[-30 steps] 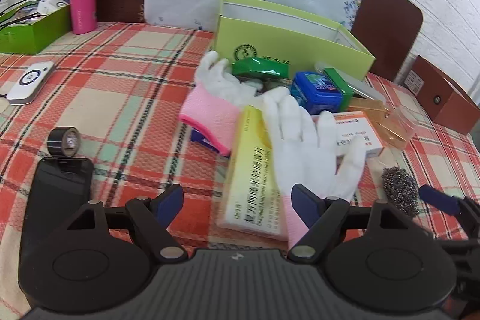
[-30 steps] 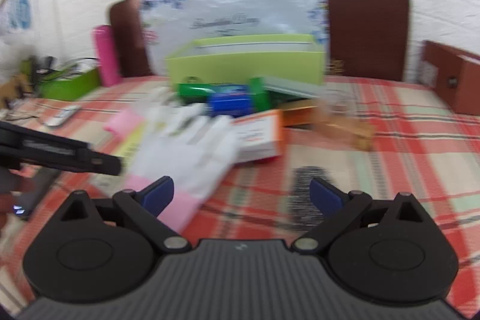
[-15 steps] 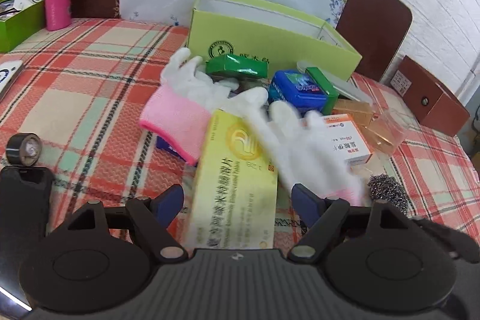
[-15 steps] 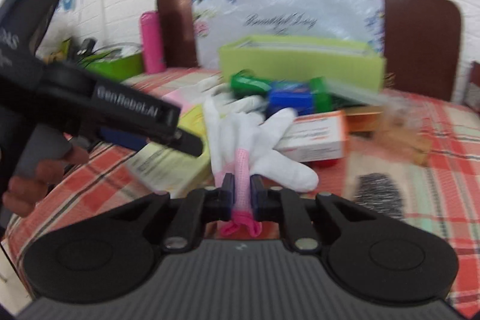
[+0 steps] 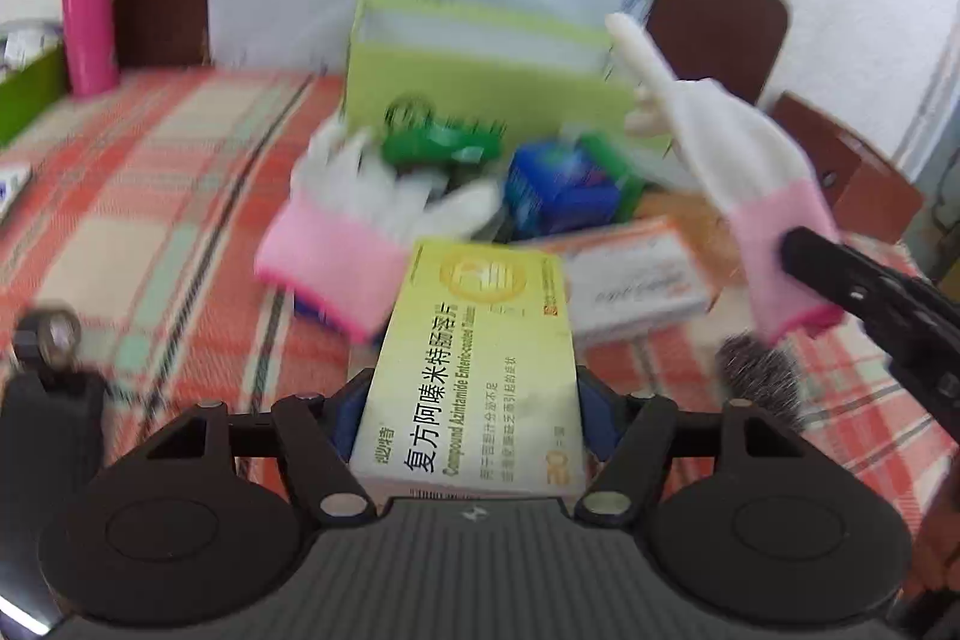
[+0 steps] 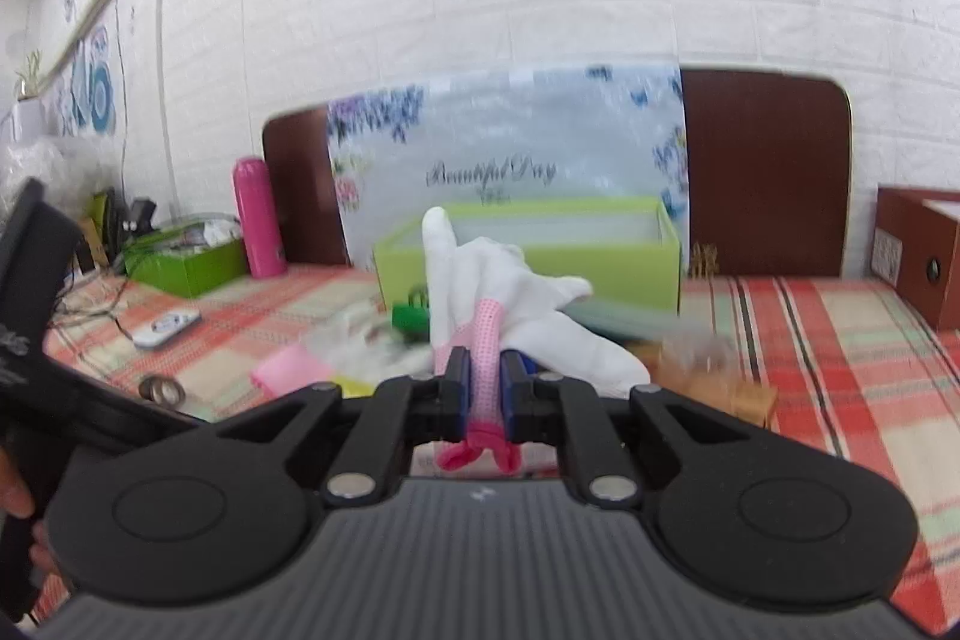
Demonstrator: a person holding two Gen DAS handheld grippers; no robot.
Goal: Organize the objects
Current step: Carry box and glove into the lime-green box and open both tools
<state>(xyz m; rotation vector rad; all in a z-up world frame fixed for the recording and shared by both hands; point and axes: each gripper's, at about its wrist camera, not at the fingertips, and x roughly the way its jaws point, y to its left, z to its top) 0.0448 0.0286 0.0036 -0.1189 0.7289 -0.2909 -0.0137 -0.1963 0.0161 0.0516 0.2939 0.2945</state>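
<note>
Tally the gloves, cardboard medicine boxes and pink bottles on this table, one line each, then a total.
White knit gloves with pink cuffs: 2, one lifted, one lying
Cardboard medicine boxes: 2, yellow, orange-and-white
Pink bottles: 1
Total: 5

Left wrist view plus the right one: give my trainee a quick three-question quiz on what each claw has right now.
1. True or false: the right claw is shut on the pink cuff of a white glove.
2. What lies between the left claw fingers: A) blue tin, B) yellow medicine box, C) steel scourer?
3. Fill in: the second glove lies on the ___ tablecloth.

Key: 1 true; 2 B; 3 plaid.
</note>
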